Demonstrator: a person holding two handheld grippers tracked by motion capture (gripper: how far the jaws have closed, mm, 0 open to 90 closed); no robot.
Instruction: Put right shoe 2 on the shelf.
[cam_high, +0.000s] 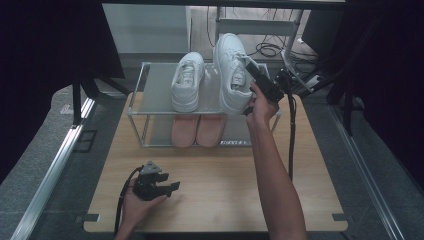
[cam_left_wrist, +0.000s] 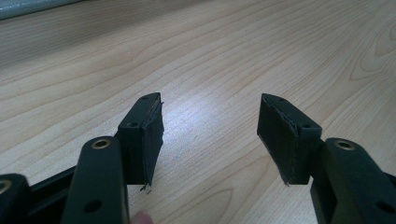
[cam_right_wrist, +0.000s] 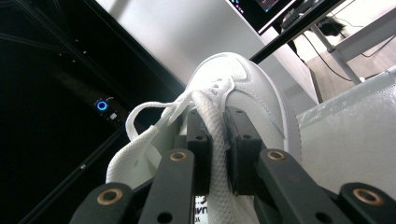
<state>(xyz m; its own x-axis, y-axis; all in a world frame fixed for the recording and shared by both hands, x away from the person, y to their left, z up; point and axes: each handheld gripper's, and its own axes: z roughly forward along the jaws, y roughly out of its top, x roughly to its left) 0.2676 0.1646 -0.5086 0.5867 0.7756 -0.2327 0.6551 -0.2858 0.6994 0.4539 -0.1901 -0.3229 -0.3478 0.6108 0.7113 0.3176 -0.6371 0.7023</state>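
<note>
Right gripper (cam_high: 256, 75) pinches the tongue of the right-hand white sneaker (cam_high: 231, 70), jaws pressed together on it; this shoe sits tilted on the top shelf of the shoe rack (cam_high: 137, 97), beside the other white sneaker (cam_high: 188, 81). Pink slippers (cam_high: 196, 130) lie on the lower shelf. Left gripper (cam_high: 170, 186) rests on the wooden table (cam_high: 225, 185), jaws spread, nothing between them.

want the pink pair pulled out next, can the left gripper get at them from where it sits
Probably yes. The left gripper rests open on the table, and bare wood lies between it and the pink shoes, whose ends face it on the rack's lower shelf.
</note>
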